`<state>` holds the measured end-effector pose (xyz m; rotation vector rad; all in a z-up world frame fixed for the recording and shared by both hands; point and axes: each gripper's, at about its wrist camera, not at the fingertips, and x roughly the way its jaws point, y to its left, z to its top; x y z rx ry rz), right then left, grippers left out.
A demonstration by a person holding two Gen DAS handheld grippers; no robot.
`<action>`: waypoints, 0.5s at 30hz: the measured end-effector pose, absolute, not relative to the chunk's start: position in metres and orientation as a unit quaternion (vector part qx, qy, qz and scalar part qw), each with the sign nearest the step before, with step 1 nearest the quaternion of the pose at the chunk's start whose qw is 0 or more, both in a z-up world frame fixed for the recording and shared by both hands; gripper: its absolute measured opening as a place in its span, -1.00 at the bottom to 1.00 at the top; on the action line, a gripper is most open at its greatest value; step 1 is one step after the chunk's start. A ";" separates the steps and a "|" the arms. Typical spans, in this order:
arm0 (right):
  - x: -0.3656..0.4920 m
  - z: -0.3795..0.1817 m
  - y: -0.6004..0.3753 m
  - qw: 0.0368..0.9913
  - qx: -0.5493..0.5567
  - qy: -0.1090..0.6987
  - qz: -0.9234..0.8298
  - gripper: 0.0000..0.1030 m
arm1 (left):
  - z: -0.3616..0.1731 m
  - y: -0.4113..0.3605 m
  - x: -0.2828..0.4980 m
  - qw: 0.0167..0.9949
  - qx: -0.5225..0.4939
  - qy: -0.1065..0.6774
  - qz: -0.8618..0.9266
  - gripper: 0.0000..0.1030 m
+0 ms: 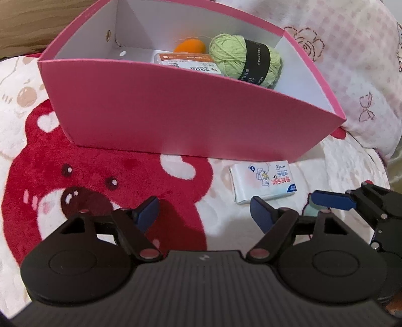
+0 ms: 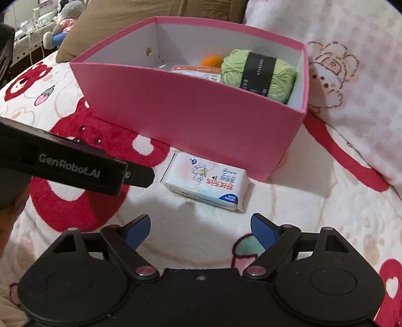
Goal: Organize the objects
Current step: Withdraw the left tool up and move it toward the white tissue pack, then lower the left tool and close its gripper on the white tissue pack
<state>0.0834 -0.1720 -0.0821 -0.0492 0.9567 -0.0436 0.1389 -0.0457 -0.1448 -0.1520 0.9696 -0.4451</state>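
A pink box [image 1: 176, 110] [image 2: 201, 118] stands on the blanket. Inside lie a green yarn ball [image 1: 245, 60] [image 2: 258, 73], an orange object [image 1: 189, 46] [image 2: 212, 61] and a white packet with an orange band [image 1: 187, 63] [image 2: 196, 71]. A white tissue pack [image 1: 263, 182] [image 2: 207, 181] lies on the blanket just in front of the box. My left gripper [image 1: 204, 213] is open and empty, left of the pack. My right gripper [image 2: 201, 227] is open and empty, just short of the pack; it also shows at the right in the left wrist view [image 1: 334, 200].
A white blanket with red bear prints [image 1: 100, 176] [image 2: 301, 201] covers the surface. A pink patterned pillow [image 1: 351, 63] [image 2: 351, 75] sits right of the box. The left gripper's body [image 2: 75, 166] crosses the left of the right wrist view. A brown cushion [image 2: 113, 22] lies behind.
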 end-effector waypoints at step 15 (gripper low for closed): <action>0.098 -0.105 -0.175 0.895 -0.034 0.444 -0.024 0.71 | -0.152 -0.051 0.147 0.873 -0.071 0.409 -0.255 0.47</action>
